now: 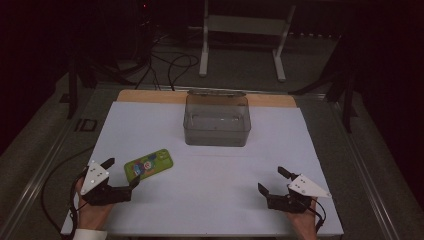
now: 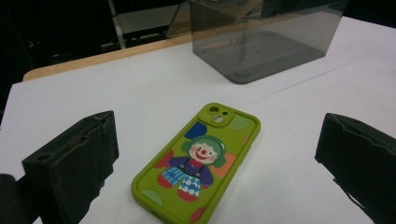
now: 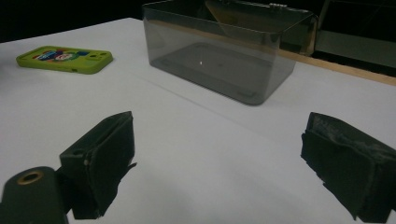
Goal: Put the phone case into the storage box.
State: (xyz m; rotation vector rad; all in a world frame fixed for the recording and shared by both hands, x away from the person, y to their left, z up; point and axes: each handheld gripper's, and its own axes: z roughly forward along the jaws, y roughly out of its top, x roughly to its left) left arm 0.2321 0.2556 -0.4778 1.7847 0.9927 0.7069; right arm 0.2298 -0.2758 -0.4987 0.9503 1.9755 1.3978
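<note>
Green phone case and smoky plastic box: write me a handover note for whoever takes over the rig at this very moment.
Left hand-held gripper: open, empty, jaws standing either side of the green phone case, not gripping it.
Right hand-held gripper: open, empty, low over the white sheet at the near right.
The case lies flat, picture side up, on the sheet near the left edge.
The smoky plastic box stands empty at the far middle.
Done: nothing moved yet.
Left: probably close on the case and carry it to the box.
</note>
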